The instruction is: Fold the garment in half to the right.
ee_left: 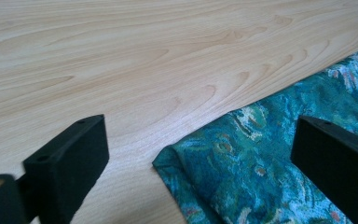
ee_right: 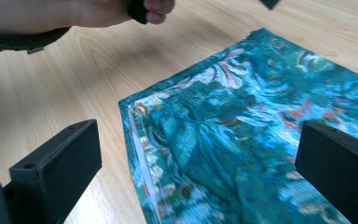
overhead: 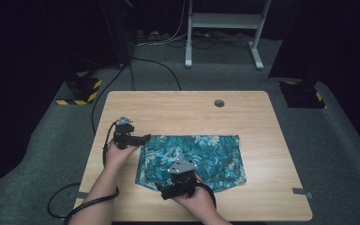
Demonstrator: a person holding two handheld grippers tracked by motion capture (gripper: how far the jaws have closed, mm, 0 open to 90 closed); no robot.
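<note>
Your left hand-held gripper [overhead: 146, 137] is hovering with its jaws spread wide at the far left corner of the cloth [overhead: 194, 159], gripping nothing, and your right hand-held gripper [overhead: 163, 190] is likewise released, its jaws standing apart over the near left corner. The cloth, a teal piece with a leafy print, is lying flat on the table [overhead: 258, 122], a little toward your side and roughly centred, with its left edge looking doubled over. It looks as though you are lining up to pinch both left corners, so be lowering each hand-held gripper until one jaw is sliding under the hem and the other is sitting on top; in the left gripper view the corner [ee_left: 168, 161] is lying between the jaws but slightly toward the right one, so be shifting to centre it. In the right gripper view the pale hem [ee_right: 137, 140] is running between the jaws; be taking all layers together, or the fold may be slipping apart. No brand, label or readable writing is showing on the cloth or table.
</note>
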